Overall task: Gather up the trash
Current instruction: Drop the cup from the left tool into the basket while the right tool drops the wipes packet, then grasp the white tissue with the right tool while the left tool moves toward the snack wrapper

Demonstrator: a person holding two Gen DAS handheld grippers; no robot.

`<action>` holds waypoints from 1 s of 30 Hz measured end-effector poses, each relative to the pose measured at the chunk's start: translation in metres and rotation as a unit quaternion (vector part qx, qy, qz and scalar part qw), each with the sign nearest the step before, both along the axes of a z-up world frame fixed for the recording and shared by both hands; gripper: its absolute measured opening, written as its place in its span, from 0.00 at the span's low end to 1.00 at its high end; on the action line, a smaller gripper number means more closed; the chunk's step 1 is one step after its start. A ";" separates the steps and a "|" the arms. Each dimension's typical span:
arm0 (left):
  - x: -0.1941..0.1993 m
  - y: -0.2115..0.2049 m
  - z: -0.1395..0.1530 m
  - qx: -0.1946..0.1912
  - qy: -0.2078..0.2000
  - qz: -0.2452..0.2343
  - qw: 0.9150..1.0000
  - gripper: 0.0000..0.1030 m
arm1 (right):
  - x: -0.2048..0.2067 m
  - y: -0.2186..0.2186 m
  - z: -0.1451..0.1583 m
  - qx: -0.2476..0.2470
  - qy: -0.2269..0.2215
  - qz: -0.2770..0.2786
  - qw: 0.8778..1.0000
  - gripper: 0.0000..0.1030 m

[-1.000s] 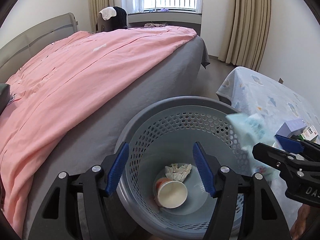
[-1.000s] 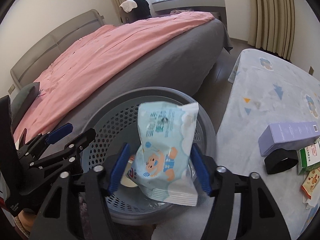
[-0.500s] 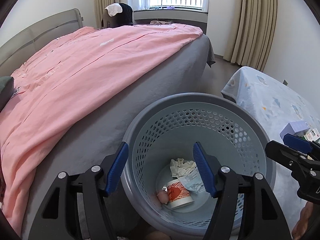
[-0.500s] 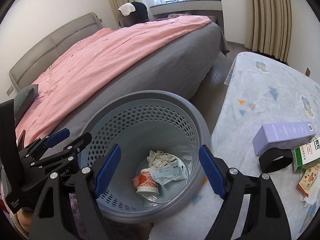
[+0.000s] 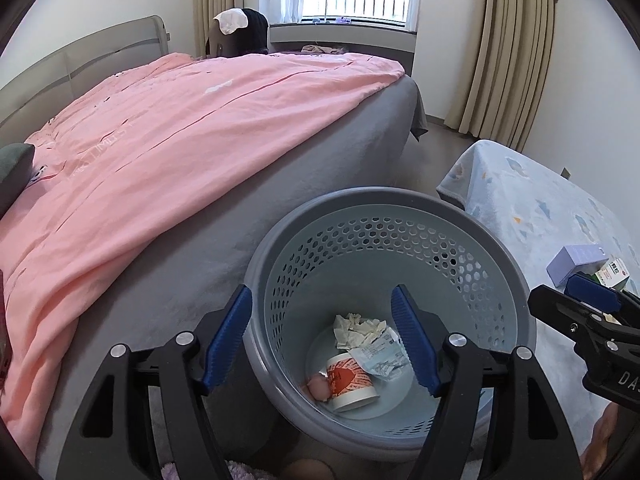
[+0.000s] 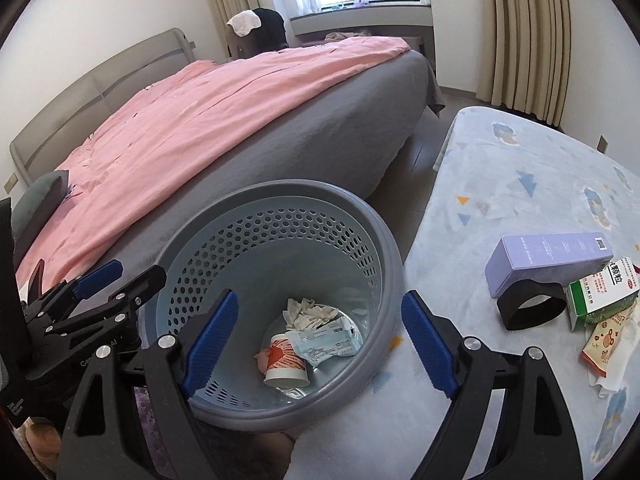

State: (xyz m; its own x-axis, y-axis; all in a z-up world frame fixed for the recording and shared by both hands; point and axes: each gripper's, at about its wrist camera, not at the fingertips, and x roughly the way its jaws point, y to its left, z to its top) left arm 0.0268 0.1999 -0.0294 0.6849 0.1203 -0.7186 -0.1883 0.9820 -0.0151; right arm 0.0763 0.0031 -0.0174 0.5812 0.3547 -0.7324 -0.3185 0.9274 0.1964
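A grey perforated waste basket (image 5: 384,196) (image 6: 280,186) stands between the bed and the table. At its bottom lie a red-and-white paper cup (image 5: 352,380) (image 6: 286,364), a crumpled tissue (image 5: 356,328) (image 6: 308,312), a light blue wrapper (image 5: 380,356) (image 6: 328,340) and a small pink lump (image 5: 318,386). My left gripper (image 5: 322,320) hovers over the basket's left rim, its jaws opening with nothing between them. Over the basket's right side, my right gripper (image 6: 320,320) is also opening and holds nothing. Each gripper shows at the edge of the other's view.
A bed with a pink quilt (image 5: 168,140) fills the left. On the right a table under a pale blue cloth (image 6: 520,184) carries a purple box (image 6: 548,256), a black band (image 6: 532,304), a green-and-white box (image 6: 604,296) and a snack packet (image 6: 608,340).
A second ago the right gripper held the light blue packet over the basket. It let go, the packet dropped onto the cup and tissue, and the right jaws spread wider.
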 end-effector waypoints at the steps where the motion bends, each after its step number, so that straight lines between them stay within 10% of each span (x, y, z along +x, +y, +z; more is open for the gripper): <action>1: -0.002 -0.001 0.001 0.000 -0.001 -0.001 1.000 0.67 | -0.002 -0.002 0.000 -0.001 -0.001 -0.002 1.000 0.80; 30: -0.053 -0.139 0.018 -0.009 -0.017 -0.109 0.994 0.76 | -0.102 -0.209 -0.005 -0.056 -0.039 -0.229 0.971 0.94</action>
